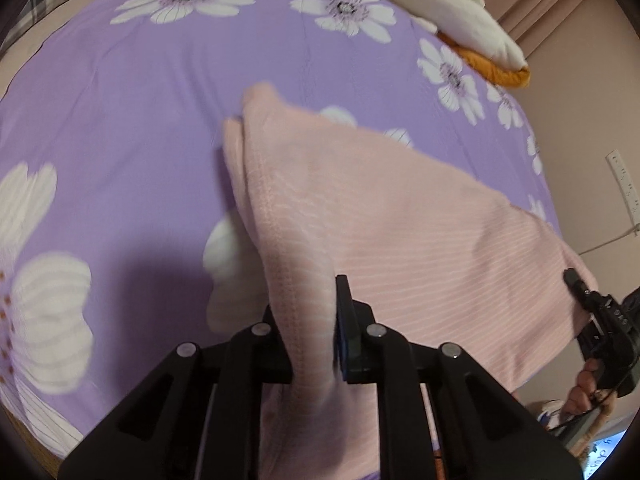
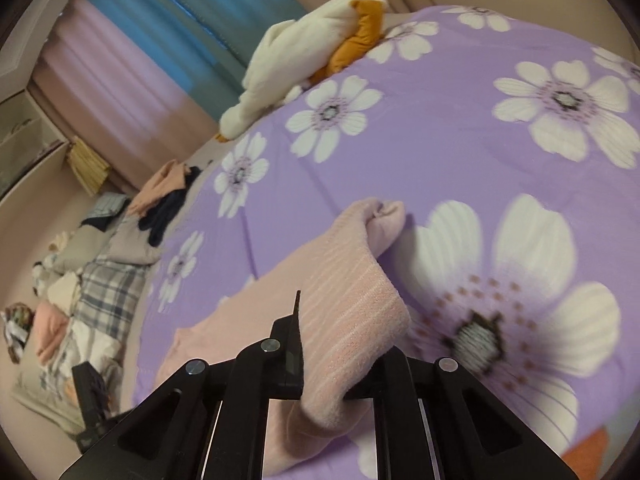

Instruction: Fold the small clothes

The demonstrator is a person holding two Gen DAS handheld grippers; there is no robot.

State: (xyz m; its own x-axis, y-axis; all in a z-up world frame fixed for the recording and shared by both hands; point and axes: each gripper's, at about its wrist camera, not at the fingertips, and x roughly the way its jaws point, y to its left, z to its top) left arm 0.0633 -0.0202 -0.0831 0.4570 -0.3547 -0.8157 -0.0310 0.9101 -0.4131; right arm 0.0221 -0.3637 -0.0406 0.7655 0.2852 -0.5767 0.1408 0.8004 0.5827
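Observation:
A small pink striped garment (image 1: 360, 216) lies partly lifted over the purple flowered bedspread (image 1: 140, 92). My left gripper (image 1: 308, 320) is shut on its near hem, cloth bunched between the jaws. My right gripper (image 2: 340, 344) is shut on another edge of the same pink garment (image 2: 344, 288), which drapes over the right finger and hides it. The right gripper also shows at the right edge of the left wrist view (image 1: 600, 312), pinching the garment's far corner. The cloth hangs stretched between both grippers, its far end folded over on the bed.
A white and orange plush toy (image 1: 452, 16) lies at the far side of the bed; it also shows in the right wrist view (image 2: 304, 52). A pile of other clothes (image 2: 80, 280) lies along the bed's left side. Curtains (image 2: 140, 52) hang behind.

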